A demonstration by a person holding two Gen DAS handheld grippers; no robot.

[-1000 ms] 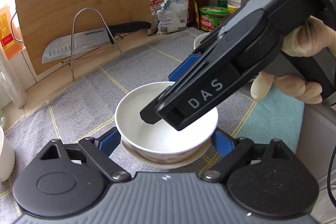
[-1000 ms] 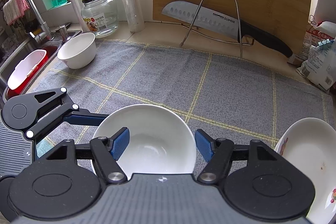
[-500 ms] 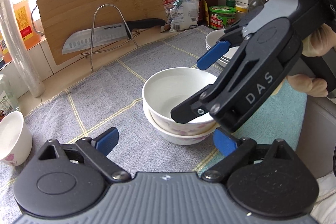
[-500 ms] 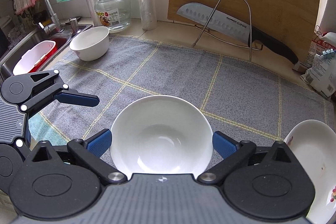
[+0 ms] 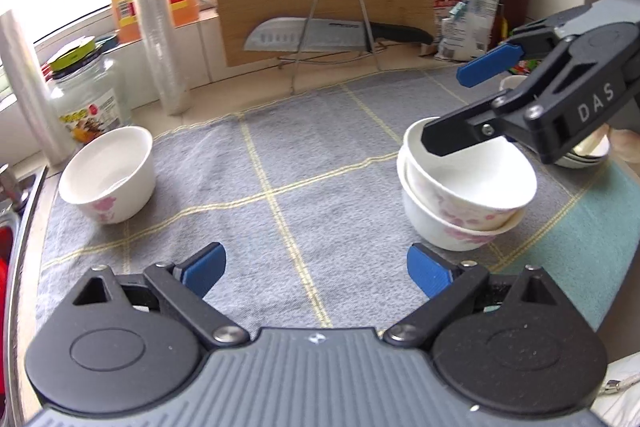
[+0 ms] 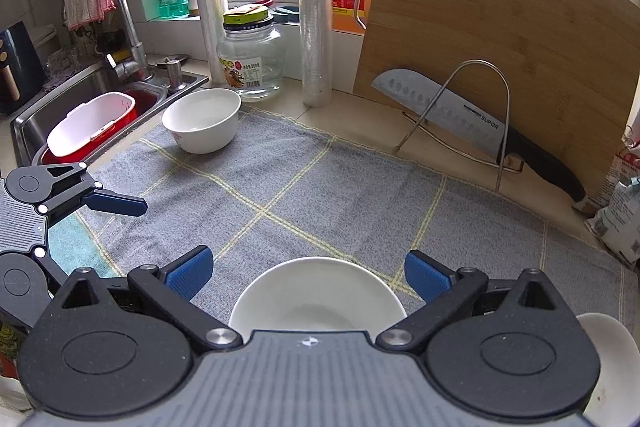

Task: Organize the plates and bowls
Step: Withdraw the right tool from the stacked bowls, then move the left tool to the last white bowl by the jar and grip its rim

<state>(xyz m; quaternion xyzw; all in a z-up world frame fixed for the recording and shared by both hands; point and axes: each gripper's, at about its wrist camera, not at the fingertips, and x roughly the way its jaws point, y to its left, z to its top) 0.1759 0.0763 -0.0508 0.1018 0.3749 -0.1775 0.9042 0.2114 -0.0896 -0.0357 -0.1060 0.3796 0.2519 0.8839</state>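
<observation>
A grey checked cloth (image 6: 320,187) covers the counter. Behind it a bamboo cutting board (image 6: 500,39) leans upright, a knife (image 6: 460,119) on a wire rack (image 6: 472,115) before it, near a glass jar (image 6: 250,55) and sink (image 6: 80,99).

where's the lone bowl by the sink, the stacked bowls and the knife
lone bowl (image 6: 202,121): right wrist view, inner wall.
stacked bowls (image 5: 460,203): left wrist view, outer side of the top bowl.
knife (image 6: 444,111): right wrist view, middle of the blade.

From my feed: grey towel (image 5: 320,163) with thin yellow grid lines, teal patch at one edge. White stacked bowls (image 5: 460,203) with pink flower prints, same on the lone bowl (image 5: 108,175). Blue pads on my black fingers (image 5: 204,267).
</observation>
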